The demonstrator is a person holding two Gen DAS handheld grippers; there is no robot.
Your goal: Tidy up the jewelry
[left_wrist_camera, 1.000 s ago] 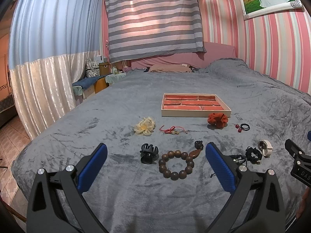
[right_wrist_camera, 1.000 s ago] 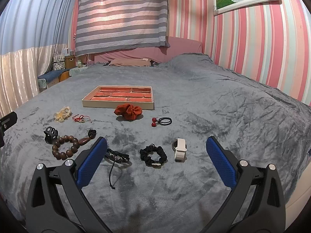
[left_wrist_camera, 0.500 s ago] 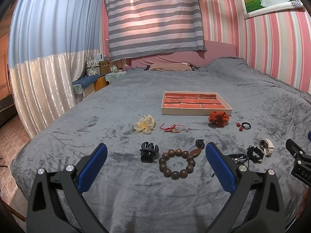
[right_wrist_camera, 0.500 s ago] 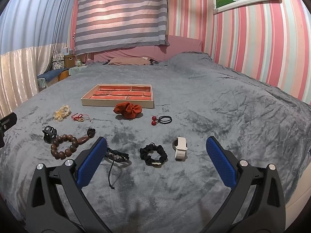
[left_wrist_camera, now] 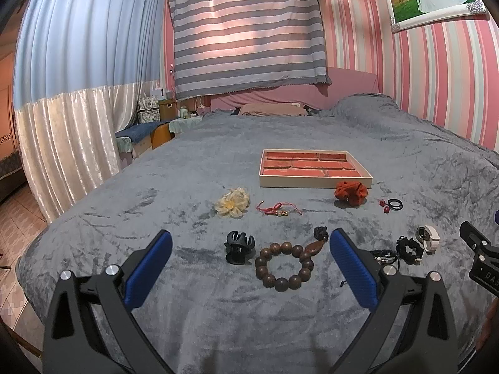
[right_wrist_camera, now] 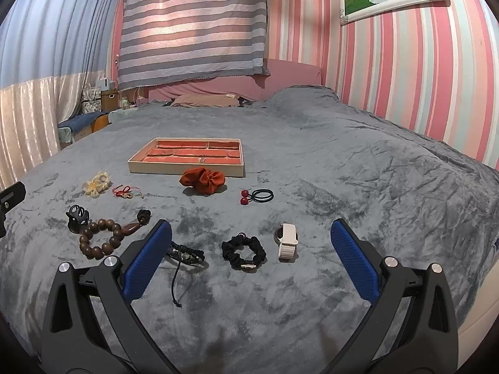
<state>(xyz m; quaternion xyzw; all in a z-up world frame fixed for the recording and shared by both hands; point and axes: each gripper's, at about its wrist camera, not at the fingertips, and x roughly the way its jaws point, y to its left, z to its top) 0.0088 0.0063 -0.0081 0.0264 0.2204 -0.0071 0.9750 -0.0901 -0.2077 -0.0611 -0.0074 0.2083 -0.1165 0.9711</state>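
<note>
A beige tray (left_wrist_camera: 315, 182) (right_wrist_camera: 187, 168) with empty red compartments lies on the grey bedspread. In front of it are a rust scrunchie (left_wrist_camera: 350, 192) (right_wrist_camera: 202, 180), a red-bead hair tie (right_wrist_camera: 257, 195), a cream flower (left_wrist_camera: 233, 206), a red cord charm (left_wrist_camera: 277, 209), a black claw clip (left_wrist_camera: 239, 246), a wooden bead bracelet (left_wrist_camera: 285, 267) (right_wrist_camera: 103, 239), a black cord bracelet (right_wrist_camera: 186, 254), a black scrunchie (right_wrist_camera: 244, 251) and a white watch (right_wrist_camera: 287, 240). My left gripper (left_wrist_camera: 249, 263) hangs open over the clip and beads. Open too, my right gripper (right_wrist_camera: 251, 257) frames the black scrunchie. Neither holds anything.
The bed's left edge drops to a tiled floor beside a white curtain (left_wrist_camera: 68, 143). Pillows (right_wrist_camera: 205, 100) and a pink headboard lie far back. Striped walls close the right side. Grey bedspread (right_wrist_camera: 358, 187) stretches wide to the right of the items.
Both grippers have pulled back slightly, so the items sit a little farther off in each view. Nothing was picked up or moved; both stay open.
</note>
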